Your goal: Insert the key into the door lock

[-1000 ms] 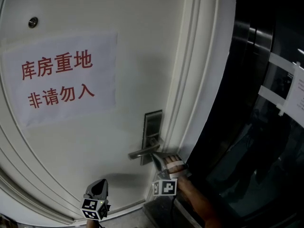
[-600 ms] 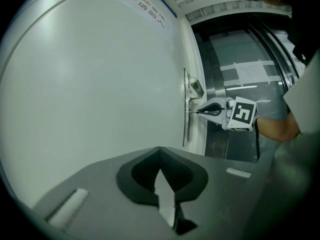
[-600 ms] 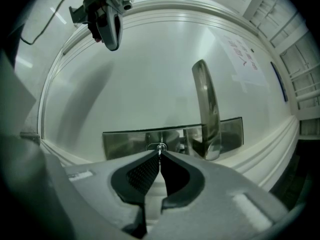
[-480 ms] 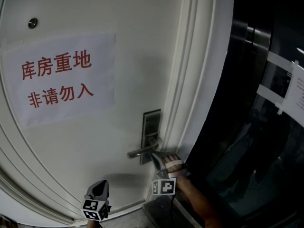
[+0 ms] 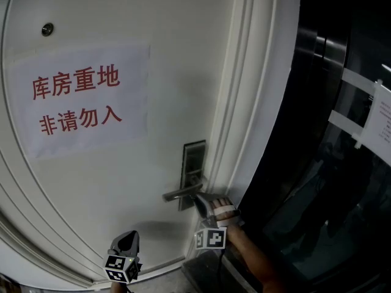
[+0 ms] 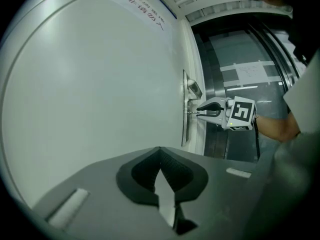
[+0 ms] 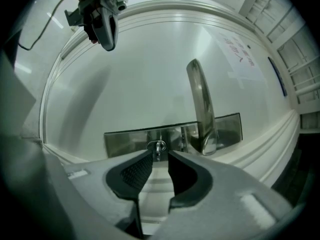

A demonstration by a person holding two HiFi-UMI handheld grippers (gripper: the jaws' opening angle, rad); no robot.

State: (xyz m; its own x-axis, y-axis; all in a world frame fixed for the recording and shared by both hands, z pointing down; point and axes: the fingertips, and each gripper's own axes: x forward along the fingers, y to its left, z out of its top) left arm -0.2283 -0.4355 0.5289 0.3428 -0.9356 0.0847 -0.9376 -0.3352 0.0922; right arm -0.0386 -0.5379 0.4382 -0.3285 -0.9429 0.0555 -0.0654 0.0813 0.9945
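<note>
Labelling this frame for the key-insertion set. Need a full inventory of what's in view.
door: 1, white, left and centre
paper sign: 1, white with red characters, upper left of door
round fitting: 1, metal, above the sign
lock plate: 1, silver, door's right edge
lever handle: 1, silver, on the lock plate
key: 1, metal, in the lock plate
door frame: 1, white, right of door
glass panel: 1, dark, far right
paper notice: 1, white, on the glass
left gripper: 1, grey, low by door, shut, empty
right gripper: 1, grey, at the key, jaws opening, pads off it
forearm: 1, behind right gripper
</note>
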